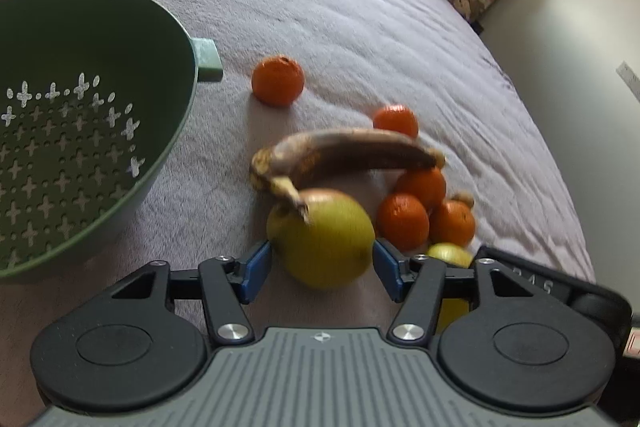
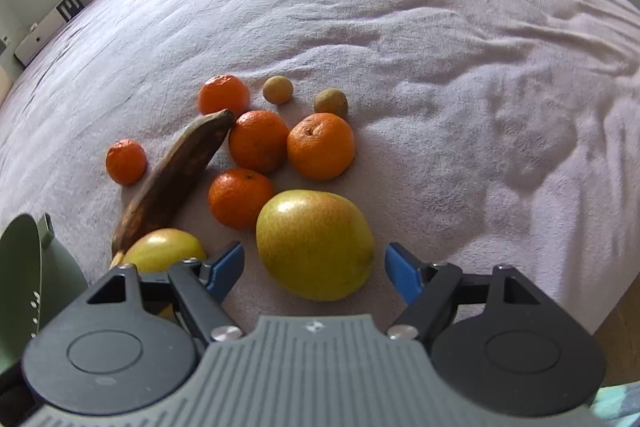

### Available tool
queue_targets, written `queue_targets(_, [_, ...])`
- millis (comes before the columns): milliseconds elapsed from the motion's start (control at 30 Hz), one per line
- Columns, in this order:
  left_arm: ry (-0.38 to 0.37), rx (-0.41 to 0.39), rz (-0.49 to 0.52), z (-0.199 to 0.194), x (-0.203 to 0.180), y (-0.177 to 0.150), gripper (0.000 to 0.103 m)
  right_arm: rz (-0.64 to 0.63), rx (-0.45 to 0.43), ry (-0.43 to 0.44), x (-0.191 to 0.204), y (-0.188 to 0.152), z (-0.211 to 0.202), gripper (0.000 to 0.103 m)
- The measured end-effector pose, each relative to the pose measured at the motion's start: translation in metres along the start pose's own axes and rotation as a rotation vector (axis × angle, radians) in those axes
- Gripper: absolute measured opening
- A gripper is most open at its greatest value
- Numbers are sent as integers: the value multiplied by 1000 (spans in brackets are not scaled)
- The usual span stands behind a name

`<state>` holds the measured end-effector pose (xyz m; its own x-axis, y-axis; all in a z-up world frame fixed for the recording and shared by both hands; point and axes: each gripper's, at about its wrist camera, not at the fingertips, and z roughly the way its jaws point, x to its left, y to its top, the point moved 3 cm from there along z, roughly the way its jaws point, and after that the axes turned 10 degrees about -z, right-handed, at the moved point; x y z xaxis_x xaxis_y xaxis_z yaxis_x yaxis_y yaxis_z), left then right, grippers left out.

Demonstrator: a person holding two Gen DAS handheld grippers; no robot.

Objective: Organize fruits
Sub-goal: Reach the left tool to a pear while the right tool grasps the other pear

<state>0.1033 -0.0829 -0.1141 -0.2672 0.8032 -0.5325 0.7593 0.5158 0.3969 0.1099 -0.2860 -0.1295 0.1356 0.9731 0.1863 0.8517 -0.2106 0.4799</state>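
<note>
Fruit lies on a grey blanket. In the left wrist view my left gripper [image 1: 322, 265] has its blue pads against both sides of a yellow-green apple [image 1: 321, 239], with the overripe brown banana [image 1: 348, 151] and several oranges [image 1: 402, 221] just beyond. A green colander [image 1: 80, 115] stands to the left, empty. In the right wrist view my right gripper [image 2: 314, 273] is open, its pads either side of a second yellow-green apple [image 2: 315, 244] without touching it. The banana [image 2: 172, 183], several oranges [image 2: 320, 146] and the first apple [image 2: 164, 250] lie to the left.
Two small brown round fruits [image 2: 277, 89] lie behind the oranges. A lone orange [image 1: 277, 80] sits near the colander's handle [image 1: 208, 59]. The colander's edge shows at the lower left of the right wrist view [image 2: 24, 267]. The blanket's edge drops off to the right.
</note>
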Motion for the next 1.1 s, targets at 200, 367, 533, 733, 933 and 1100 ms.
queue_targets(200, [-28, 19, -42, 11, 4, 5, 75, 31, 28, 12, -4, -1, 10, 72])
queue_targets(367, [-44, 41, -70, 21, 6, 8, 78, 46, 32, 28, -6, -1, 13, 72])
queue_targets(533, [-59, 50, -81, 28, 8, 10, 79, 59, 41, 39, -7, -2, 16, 70])
queue_targets(733, [-91, 69, -95, 29, 12, 13, 74, 38, 35, 41, -2, -1, 15, 65])
queue_targets(933, [-80, 74, -28, 23, 6, 10, 74, 33, 33, 44, -2, -2, 12, 64])
queue_targets(1100, [-63, 80, 6, 16, 3, 7, 74, 33, 36, 43, -2, -3, 9, 64])
